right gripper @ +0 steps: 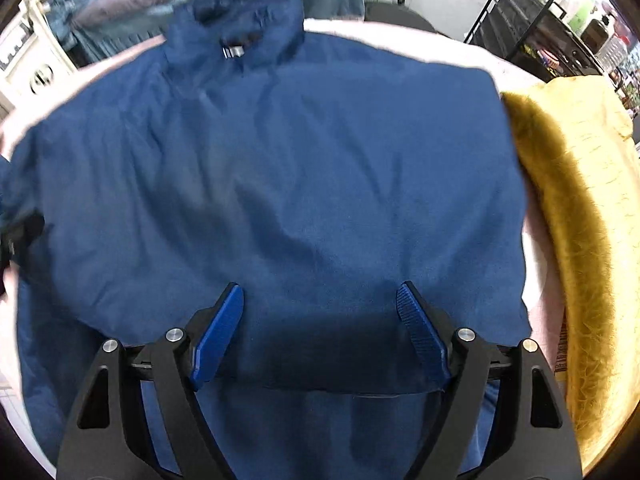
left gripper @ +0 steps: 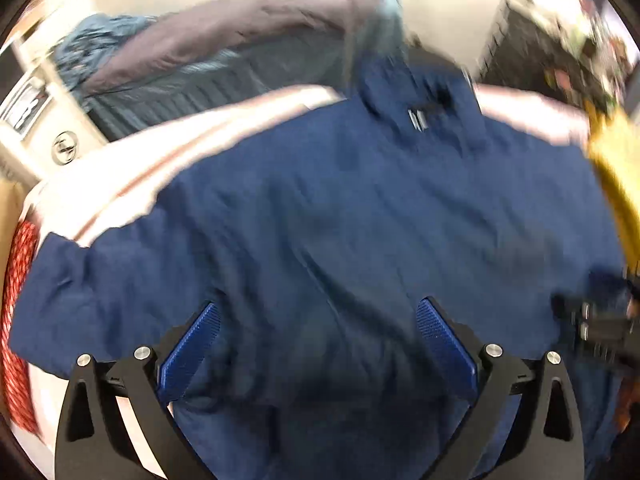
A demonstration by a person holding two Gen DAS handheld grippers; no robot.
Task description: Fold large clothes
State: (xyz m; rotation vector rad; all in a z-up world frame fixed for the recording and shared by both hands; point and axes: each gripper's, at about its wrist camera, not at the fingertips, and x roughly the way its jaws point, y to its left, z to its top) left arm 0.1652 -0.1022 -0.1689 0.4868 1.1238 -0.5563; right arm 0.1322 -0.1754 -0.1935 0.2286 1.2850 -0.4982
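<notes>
A large dark blue jacket [left gripper: 340, 220] lies spread on a pale pink bed surface [left gripper: 168, 148], with its collar [right gripper: 236, 28] at the far side. In the blurred left wrist view, my left gripper [left gripper: 318, 314] is open over the jacket's near middle and holds nothing. My right gripper [right gripper: 320, 294] is open too, over the jacket's lower part, just beyond a hem edge [right gripper: 340, 392]. The left wrist view catches the right gripper [left gripper: 600, 328] at its right edge. The left gripper [right gripper: 20, 236] shows dark at the right wrist view's left edge.
A mustard yellow cloth [right gripper: 580, 220] lies along the jacket's right side. Grey and teal garments [left gripper: 240, 40] are heaped behind the bed. A black wire rack [right gripper: 532, 20] stands at the back right, a white cabinet [left gripper: 44, 120] at the left, and a red patterned cloth [left gripper: 16, 300] at the left edge.
</notes>
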